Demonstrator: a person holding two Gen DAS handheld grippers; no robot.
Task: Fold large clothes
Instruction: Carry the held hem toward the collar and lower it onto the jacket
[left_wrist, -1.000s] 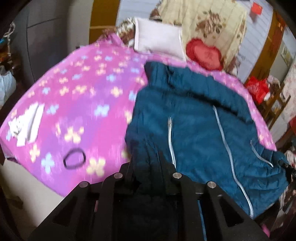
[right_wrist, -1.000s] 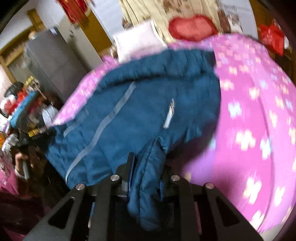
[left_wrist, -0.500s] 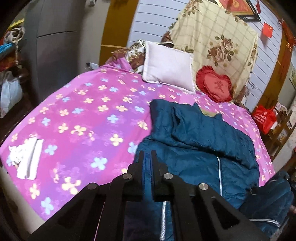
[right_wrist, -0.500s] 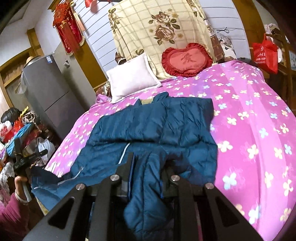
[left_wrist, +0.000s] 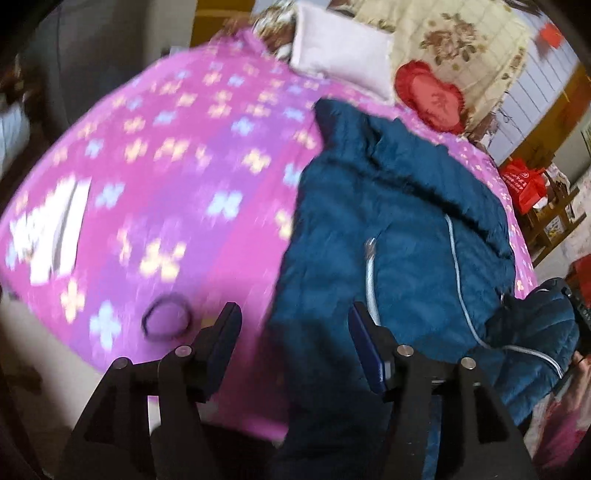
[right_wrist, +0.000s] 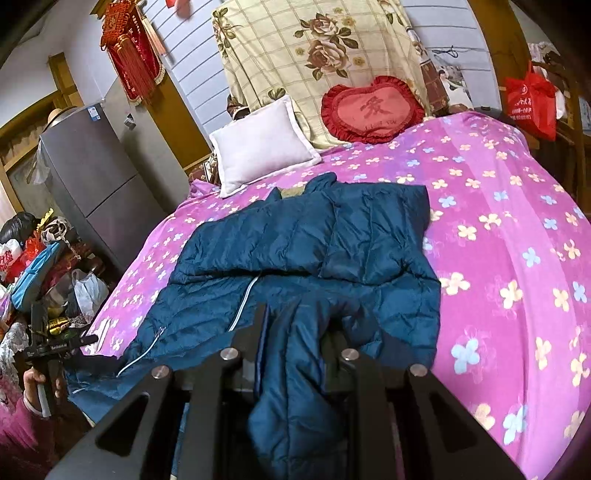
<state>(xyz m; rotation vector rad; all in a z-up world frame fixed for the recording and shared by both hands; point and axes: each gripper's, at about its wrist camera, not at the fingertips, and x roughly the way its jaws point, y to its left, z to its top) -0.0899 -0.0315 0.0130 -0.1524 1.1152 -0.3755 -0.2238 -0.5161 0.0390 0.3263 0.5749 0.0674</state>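
Note:
A dark teal puffer jacket (left_wrist: 399, 229) with light zippers lies on the pink flowered bedspread (left_wrist: 166, 166), its lower part hanging over the near edge. My left gripper (left_wrist: 291, 332) is open, its jaws wide apart above the jacket's near left edge, holding nothing. My right gripper (right_wrist: 295, 321) is shut on a fold of the jacket (right_wrist: 295, 387), which hangs down between the fingers. The jacket (right_wrist: 314, 240) spreads across the bed in the right wrist view; its top is folded over. The left gripper (right_wrist: 48, 347) shows at far left there.
A white pillow (right_wrist: 258, 144) and a red heart cushion (right_wrist: 369, 110) lie at the bed's head. A black hair band (left_wrist: 166, 321) and a white cloth (left_wrist: 51, 229) lie on the bedspread's left side. A grey fridge (right_wrist: 92, 177) and clutter stand left; a red bag (right_wrist: 528, 99) hangs right.
My left gripper has opened and let go of the jacket, and dropped low toward the bed's near edge. My right gripper stays shut on the jacket fold.

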